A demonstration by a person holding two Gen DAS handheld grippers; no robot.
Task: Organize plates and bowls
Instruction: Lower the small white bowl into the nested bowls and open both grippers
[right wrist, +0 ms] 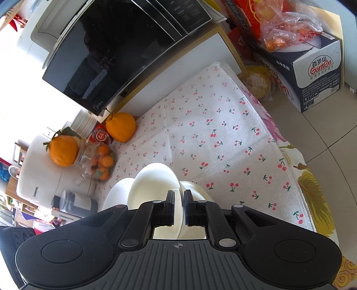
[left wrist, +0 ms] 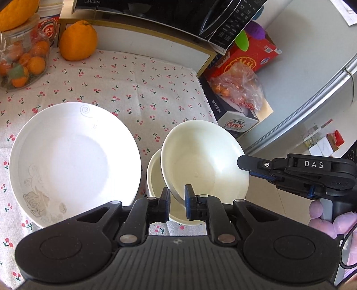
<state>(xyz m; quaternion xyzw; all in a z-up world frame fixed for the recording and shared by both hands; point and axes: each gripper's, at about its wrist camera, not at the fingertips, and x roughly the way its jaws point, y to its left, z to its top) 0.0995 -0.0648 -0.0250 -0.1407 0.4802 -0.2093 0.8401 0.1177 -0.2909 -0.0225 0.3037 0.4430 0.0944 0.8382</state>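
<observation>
- Left wrist view: the left gripper (left wrist: 177,201) pinches the near rim of a cream upper bowl (left wrist: 204,162), tilted above a lower bowl (left wrist: 156,178) on the cherry-print cloth (left wrist: 133,89).
- The right gripper (left wrist: 242,162) reaches the same bowl's far rim; from its own view its fingers (right wrist: 170,207) close on a bowl rim.
- A white plate (left wrist: 73,160) lies just beside them to the left.
- Behind stand a jar of oranges (left wrist: 22,62), a large orange (left wrist: 78,41) and a microwave (left wrist: 167,13); a water carton (left wrist: 234,116) sits past the table's edge.

Glossy white ceramic plate (left wrist: 73,160), woven cherry-print cloth (left wrist: 138,89), matt black plastic tongs (left wrist: 177,200)
</observation>
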